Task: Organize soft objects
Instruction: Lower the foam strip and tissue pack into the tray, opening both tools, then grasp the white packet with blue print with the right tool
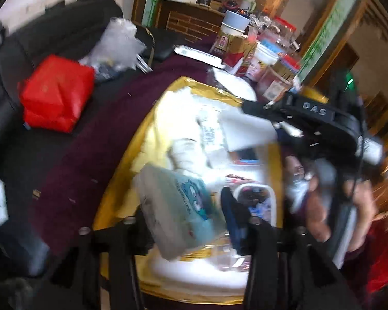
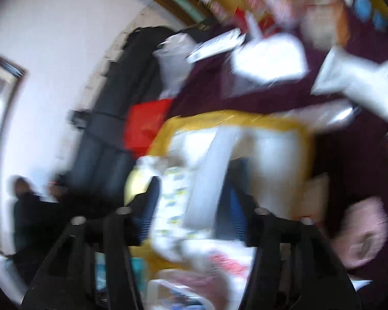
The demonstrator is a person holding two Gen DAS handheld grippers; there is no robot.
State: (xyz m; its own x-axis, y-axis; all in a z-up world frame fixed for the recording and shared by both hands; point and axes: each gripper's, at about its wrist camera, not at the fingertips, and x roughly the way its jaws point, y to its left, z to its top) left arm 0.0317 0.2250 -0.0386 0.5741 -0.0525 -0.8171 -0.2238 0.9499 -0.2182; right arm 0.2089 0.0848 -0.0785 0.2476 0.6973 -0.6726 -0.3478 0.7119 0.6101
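Observation:
My left gripper [image 1: 191, 214] is shut on a soft white tissue pack [image 1: 176, 206] with a blue cartoon print, held above a gold-rimmed tray [image 1: 152, 118] that holds several white soft packs. My right gripper [image 2: 194, 206] is shut on a white soft pack [image 2: 207, 175] with a small yellow and blue print, above the same tray [image 2: 292, 126]. The right gripper also shows in the left wrist view [image 1: 310, 118] over the tray's right side. The right wrist view is heavily blurred.
The tray lies on a dark maroon cloth [image 1: 90, 139]. A red wrapped package [image 1: 54, 93] and a clear plastic bag [image 1: 121, 41] lie to the left. Boxes and containers [image 1: 245, 49] crowd the far side. A black sofa [image 1: 51, 25] stands behind.

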